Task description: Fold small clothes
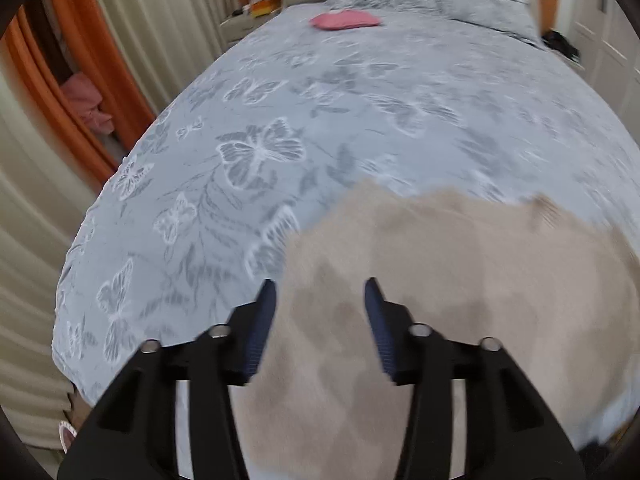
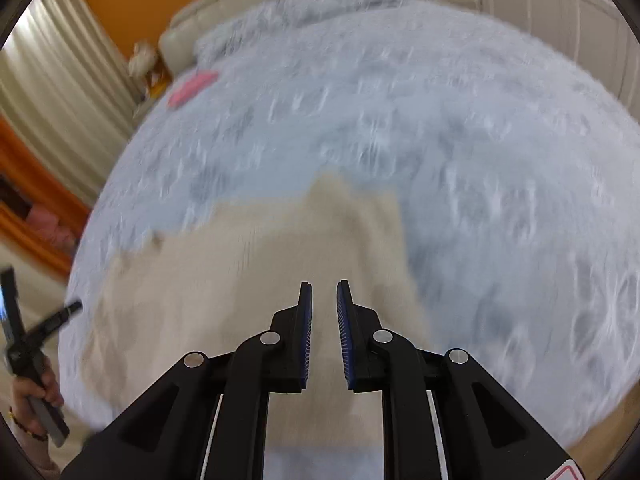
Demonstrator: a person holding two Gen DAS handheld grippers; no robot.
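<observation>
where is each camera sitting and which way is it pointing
Left wrist: on the left hand-held gripper, tilted down over the beige garment on the bed; jaws apart.
Right wrist: on the right hand-held gripper, tilted down at the same garment; narrow gap; the person's left hand at left.
Shared: garment, bed, pink item.

You can't read any words or numbers here (it's all too blurry to tell).

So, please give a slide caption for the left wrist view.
Left gripper, jaws open, above a beige garment on the butterfly-print bedspread.
</observation>
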